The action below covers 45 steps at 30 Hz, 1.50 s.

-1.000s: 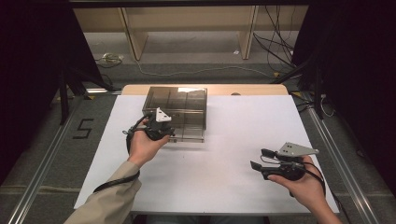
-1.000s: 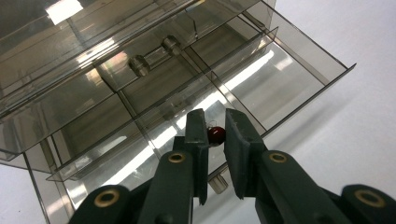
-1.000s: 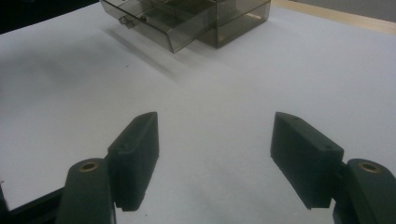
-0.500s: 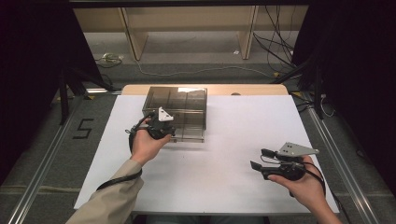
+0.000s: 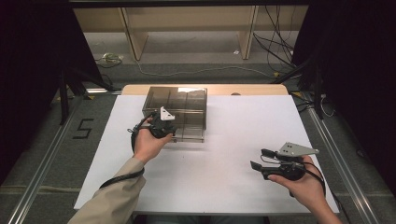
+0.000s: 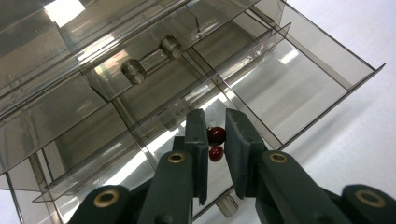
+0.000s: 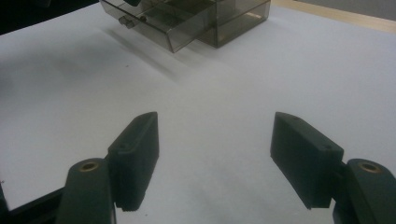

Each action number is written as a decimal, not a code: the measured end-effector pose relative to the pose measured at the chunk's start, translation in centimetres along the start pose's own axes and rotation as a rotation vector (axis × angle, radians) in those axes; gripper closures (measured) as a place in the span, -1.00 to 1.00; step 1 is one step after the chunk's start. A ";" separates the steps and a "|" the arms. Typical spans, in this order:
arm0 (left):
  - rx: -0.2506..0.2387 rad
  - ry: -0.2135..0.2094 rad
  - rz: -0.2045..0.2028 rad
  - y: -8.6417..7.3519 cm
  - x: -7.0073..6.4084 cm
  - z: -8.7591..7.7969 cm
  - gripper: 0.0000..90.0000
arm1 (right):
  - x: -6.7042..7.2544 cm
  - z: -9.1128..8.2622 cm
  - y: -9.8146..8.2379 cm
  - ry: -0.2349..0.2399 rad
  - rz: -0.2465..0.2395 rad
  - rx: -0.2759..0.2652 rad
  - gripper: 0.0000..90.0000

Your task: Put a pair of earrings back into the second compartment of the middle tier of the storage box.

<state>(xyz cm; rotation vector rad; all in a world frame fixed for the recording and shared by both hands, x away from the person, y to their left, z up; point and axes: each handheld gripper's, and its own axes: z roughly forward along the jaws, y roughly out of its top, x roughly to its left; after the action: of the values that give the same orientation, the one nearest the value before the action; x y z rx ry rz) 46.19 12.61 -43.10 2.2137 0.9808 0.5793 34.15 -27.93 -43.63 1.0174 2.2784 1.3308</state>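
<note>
A small dark red bead [image 6: 216, 135] sits pinched between the narrow-set jaws of the left gripper [image 6: 216, 140], held just above the open lower drawer [image 6: 299, 88] of the smoky clear drawer box [image 5: 180, 100], with its red reflection showing on the drawer floor right beneath it. The right gripper [image 5: 262, 158] is held well apart from that box, over the white table sheet [image 5: 224, 186] toward the near right, its jaws spread wide with nothing between them.

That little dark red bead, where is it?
In the left gripper view, the dark red bead sits between the left hand-held gripper jaws, over the open clear drawer.
</note>
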 end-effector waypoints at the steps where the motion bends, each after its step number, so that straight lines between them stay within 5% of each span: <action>1: -0.001 0.001 0.001 0.0 0.0 0.1 0.75 | 0.0 0.0 0.0 0.000 0.000 -0.001 -0.26; 33: 0.004 0.012 -0.005 -0.5 0.6 1.1 0.71 | 0.0 0.0 0.0 0.001 -0.001 -0.002 -0.26; 45: -0.054 0.031 -0.023 -0.5 0.6 -1.1 0.19 | 0.0 -0.1 0.0 -0.001 0.001 -0.001 -0.26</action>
<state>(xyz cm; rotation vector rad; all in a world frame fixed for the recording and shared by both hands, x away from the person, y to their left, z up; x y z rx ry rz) 45.68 13.71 -42.61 2.1491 0.9935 0.6243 34.12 -28.01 -43.62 1.0187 2.2767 1.3316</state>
